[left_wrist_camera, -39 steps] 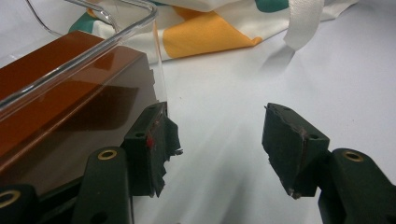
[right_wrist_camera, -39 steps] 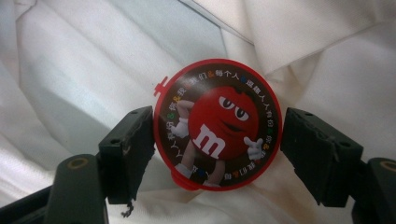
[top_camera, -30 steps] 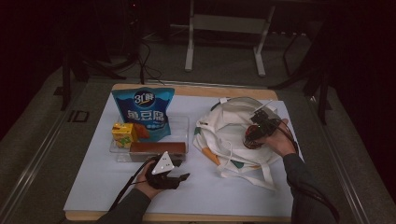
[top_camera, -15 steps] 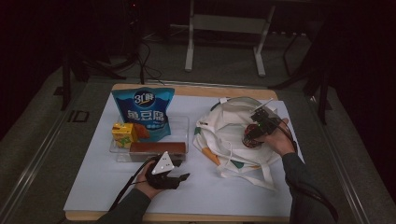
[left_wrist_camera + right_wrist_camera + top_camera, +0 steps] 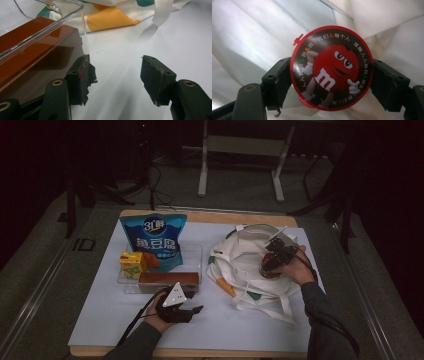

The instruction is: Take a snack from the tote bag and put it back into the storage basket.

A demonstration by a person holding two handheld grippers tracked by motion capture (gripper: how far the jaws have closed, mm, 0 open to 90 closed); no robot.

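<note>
A round red M&M's candy tub (image 5: 331,75) sits sideways between the jaws of my right gripper (image 5: 332,83), which is shut on it. In the high view that gripper (image 5: 271,264) hovers over a white tote bag (image 5: 239,262) with orange and green patches, at the table's right. My left gripper (image 5: 194,309) rests low on the table, front centre, open with nothing between its jaws (image 5: 117,75). Its left fingertip (image 5: 81,75) stands close to the corner of a clear plastic tray (image 5: 62,17) that holds a long brown box (image 5: 32,57).
The tray (image 5: 198,251) also holds a blue snack pouch (image 5: 157,239) and a yellow juice carton (image 5: 132,264). A white sheet (image 5: 115,310) covers the wooden table. The bag's straps (image 5: 280,307) trail toward the front right. A metal stand's legs (image 5: 202,170) stand on the floor behind.
</note>
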